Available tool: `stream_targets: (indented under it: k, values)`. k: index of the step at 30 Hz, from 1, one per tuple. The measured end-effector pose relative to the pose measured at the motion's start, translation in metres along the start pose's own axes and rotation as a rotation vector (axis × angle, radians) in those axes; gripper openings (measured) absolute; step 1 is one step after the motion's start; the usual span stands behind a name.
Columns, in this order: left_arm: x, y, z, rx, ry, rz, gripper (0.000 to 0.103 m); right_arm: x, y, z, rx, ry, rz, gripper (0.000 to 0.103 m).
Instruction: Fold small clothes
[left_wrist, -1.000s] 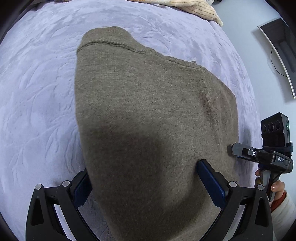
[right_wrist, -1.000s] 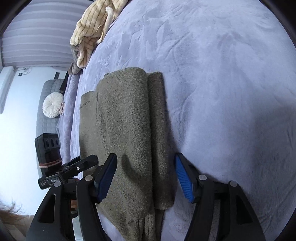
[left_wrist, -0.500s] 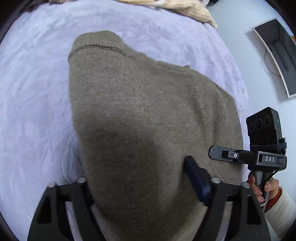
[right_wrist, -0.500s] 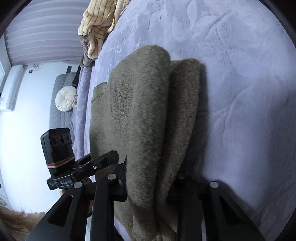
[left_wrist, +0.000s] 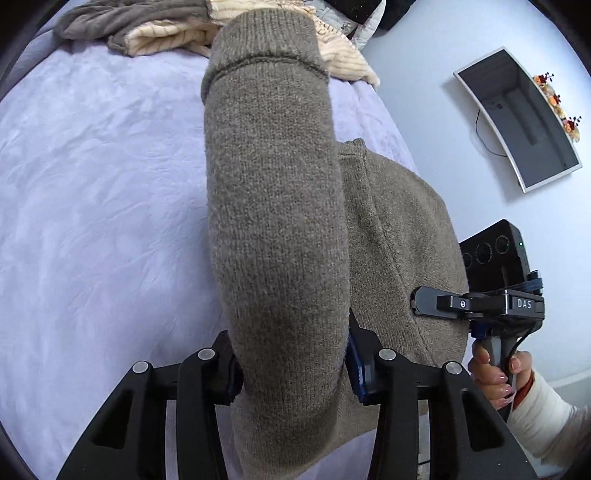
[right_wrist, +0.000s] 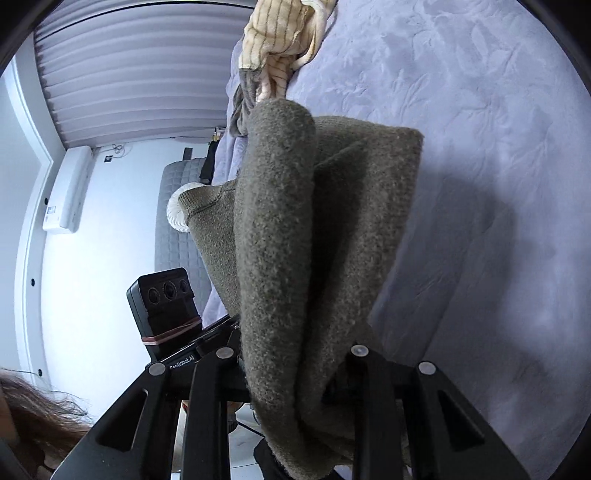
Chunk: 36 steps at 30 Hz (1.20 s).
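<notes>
An olive-brown knitted sweater (left_wrist: 273, 206) hangs lifted above the lavender bed cover (left_wrist: 92, 206). My left gripper (left_wrist: 291, 365) is shut on its near edge, and the fabric drapes forward over the jaws. My right gripper (right_wrist: 295, 373) is shut on the other near corner of the same sweater (right_wrist: 295, 240), whose folds hang over the bed cover (right_wrist: 498, 166). The right gripper also shows at the right of the left wrist view (left_wrist: 417, 304), and the left gripper's body shows at the left of the right wrist view (right_wrist: 166, 306).
A heap of cream striped and grey clothes (left_wrist: 170, 29) lies at the far end of the bed; it also shows in the right wrist view (right_wrist: 280, 40). A wall-mounted screen (left_wrist: 517, 118) hangs to the right. A grey sofa with a round white cushion (right_wrist: 177, 214) stands beyond the bed.
Both grippers closed on the sweater's near edge and lifted it off the bed; the sweater, flat before, now hangs bunched from both jaws.
</notes>
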<state>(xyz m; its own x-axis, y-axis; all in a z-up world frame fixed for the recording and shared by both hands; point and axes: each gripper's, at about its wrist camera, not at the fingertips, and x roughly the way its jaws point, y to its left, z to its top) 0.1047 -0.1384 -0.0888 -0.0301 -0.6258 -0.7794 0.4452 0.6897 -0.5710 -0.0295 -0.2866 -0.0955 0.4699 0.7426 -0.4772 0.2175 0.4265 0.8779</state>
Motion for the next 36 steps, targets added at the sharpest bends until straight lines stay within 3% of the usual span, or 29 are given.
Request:
stream_targets:
  k: [9,13,17,19,20,21,22,25,29,30,32,33,36]
  values:
    - [-0.052,0.039,-0.064,-0.057,0.036,0.091,0.046,0.015,0.011,-0.005,0.039,0.085,0.046,0.029]
    - [-0.056,0.070,-0.094,-0.118,0.059,0.148,0.046,0.052,0.000,-0.022,0.063,0.138,0.028,0.029]
    - [-0.044,0.098,-0.116,-0.164,0.076,0.312,0.050,0.079,-0.018,-0.025,0.064,0.173,-0.118,0.029]
    - [-0.051,0.105,-0.121,-0.177,0.053,0.383,0.052,0.077,-0.021,-0.018,0.065,0.153,-0.250,0.034]
    - [-0.055,0.106,-0.122,-0.183,0.041,0.403,0.056,0.072,-0.019,-0.014,0.058,0.138,-0.309,0.039]
    - [-0.062,0.109,-0.125,-0.190,0.025,0.422,0.071,0.067,-0.016,-0.011,0.048,0.121,-0.357,0.044]
    - [-0.069,0.110,-0.127,-0.194,0.004,0.443,0.075,0.058,-0.013,-0.010,0.039,0.100,-0.390,0.045]
    - [-0.089,0.121,-0.136,-0.184,-0.027,0.485,0.075,0.037,-0.002,-0.010,0.033,0.054,-0.392,0.047]
    - [-0.090,0.125,-0.141,-0.213,-0.039,0.491,0.075,0.040,-0.004,-0.021,0.030,0.079,-0.334,0.047]
    - [-0.088,0.122,-0.142,-0.215,-0.040,0.492,0.075,0.047,-0.005,-0.025,0.038,0.092,-0.345,0.039]
    - [-0.082,0.119,-0.136,-0.207,-0.038,0.506,0.085,0.050,-0.006,-0.034,0.007,0.112,-0.411,0.013]
    - [-0.081,0.113,-0.134,-0.193,-0.051,0.506,0.095,0.052,0.001,-0.037,-0.039,0.114,-0.444,0.012]
    - [-0.077,0.096,-0.135,-0.140,-0.068,0.529,0.096,0.050,0.015,-0.039,-0.184,0.113,-0.614,0.008]
